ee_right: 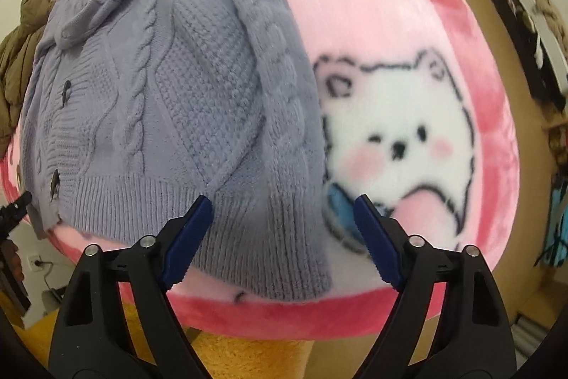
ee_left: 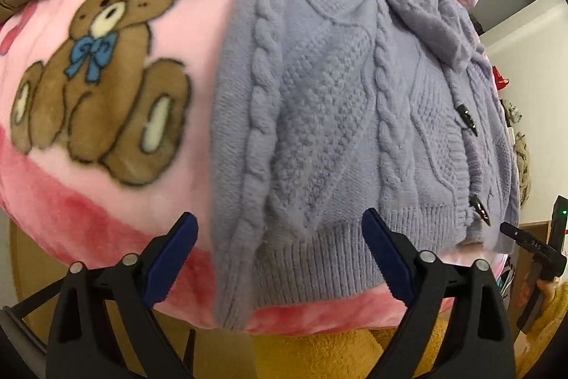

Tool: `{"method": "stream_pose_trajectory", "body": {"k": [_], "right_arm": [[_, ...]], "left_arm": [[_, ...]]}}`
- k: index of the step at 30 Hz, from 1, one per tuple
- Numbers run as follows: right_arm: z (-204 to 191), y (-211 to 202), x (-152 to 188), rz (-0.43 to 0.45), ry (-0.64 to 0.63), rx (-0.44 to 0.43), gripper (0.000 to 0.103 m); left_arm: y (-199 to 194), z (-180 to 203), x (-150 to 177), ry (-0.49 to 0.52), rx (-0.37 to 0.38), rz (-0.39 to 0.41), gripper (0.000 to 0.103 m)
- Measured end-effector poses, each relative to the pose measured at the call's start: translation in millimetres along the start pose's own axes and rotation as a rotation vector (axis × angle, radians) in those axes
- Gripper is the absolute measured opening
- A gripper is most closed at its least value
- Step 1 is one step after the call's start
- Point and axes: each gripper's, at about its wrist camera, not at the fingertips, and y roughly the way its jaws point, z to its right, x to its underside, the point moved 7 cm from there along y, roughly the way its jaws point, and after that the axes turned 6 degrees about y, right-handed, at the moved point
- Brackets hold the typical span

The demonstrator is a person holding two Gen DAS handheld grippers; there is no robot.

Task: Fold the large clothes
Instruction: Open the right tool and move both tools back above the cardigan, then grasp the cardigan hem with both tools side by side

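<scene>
Cardigan (ee_left: 337, 116) lies flat on the pink blanket (ee_left: 88, 208), chunky and floppy, so I'd pinch the ribbed hem. Left gripper (ee_left: 280, 254) and right gripper (ee_right: 284, 237) both gape wide, empty.

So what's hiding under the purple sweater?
The purple sweater lies on a pink blanket printed with bears. Whatever pictures sit beneath the knit are covered, so they can't be seen.
</scene>
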Motion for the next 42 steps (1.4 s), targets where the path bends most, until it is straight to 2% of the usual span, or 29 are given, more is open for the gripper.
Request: {"method": "stream_pose_trajectory", "body": {"k": [1, 4, 8, 11, 12, 15, 17, 22, 25, 27, 30, 33, 35, 42], "right_arm": [[0.0, 1.6, -0.2, 0.002, 0.001, 0.003, 0.075], [-4.2, 6.1, -1.9, -0.004, -0.02, 0.007, 0.066], [-20.3, 4.8, -1.5, -0.013, -0.073, 0.002, 0.042], [-28.5, 3.8, -2.5, -0.019, -0.105, -0.003, 0.026], [-30.4, 2.7, -2.3, -0.02, -0.11, -0.003, 0.018], [-36.6, 0.5, -5.3, -0.038, -0.125, 0.005, 0.013], [-40.5, -3.2, -7.9, -0.056, -0.142, -0.002, 0.011], [-36.1, -21.6, -0.1, -0.099, -0.243, 0.023, 0.01], [-30.0, -38.4, 6.3, -0.122, -0.201, -0.008, 0.008], [-24.1, -51.1, 5.2, -0.121, -0.218, -0.014, 0.008], [-18.3, -60.9, 1.7, -0.122, -0.234, -0.018, 0.008], [-20.9, -79.4, -30.7, -0.073, -0.19, -0.092, 0.008], [-31.1, -103.2, -60.8, -0.011, -0.19, -0.134, 0.008], [-88.1, -174.8, -173.9, 0.225, -0.304, -0.204, 0.008]], "left_arm": [[5.4, 1.0, 1.2, -0.005, 0.0, -0.023, 0.08], [13.0, 10.1, -1.7, -0.016, -0.011, -0.041, 0.076], [15.5, 19.2, -1.8, -0.011, -0.028, -0.045, 0.07], [15.5, 22.2, -1.6, -0.009, -0.024, -0.048, 0.058], [14.6, 22.4, -1.2, -0.012, -0.023, -0.049, 0.048], [8.1, 15.4, -0.1, -0.001, -0.031, -0.061, 0.027], [2.1, 15.9, 1.0, 0.029, -0.049, -0.072, 0.019], [-10.4, 18.9, 12.7, 0.058, -0.078, -0.125, 0.015], [-28.7, 22.2, 17.6, 0.041, -0.065, -0.134, 0.014], [-44.8, 25.0, 19.8, 0.029, -0.052, -0.126, 0.014], [-63.0, 25.5, 22.1, 0.062, -0.091, -0.141, 0.014], [-83.5, 16.6, -4.4, -0.013, -0.069, -0.1, 0.014], [-102.0, 17.0, -40.0, -0.063, -0.033, -0.041, 0.014], [-142.6, 36.3, -159.5, -0.073, -0.033, 0.166, 0.014]]}}
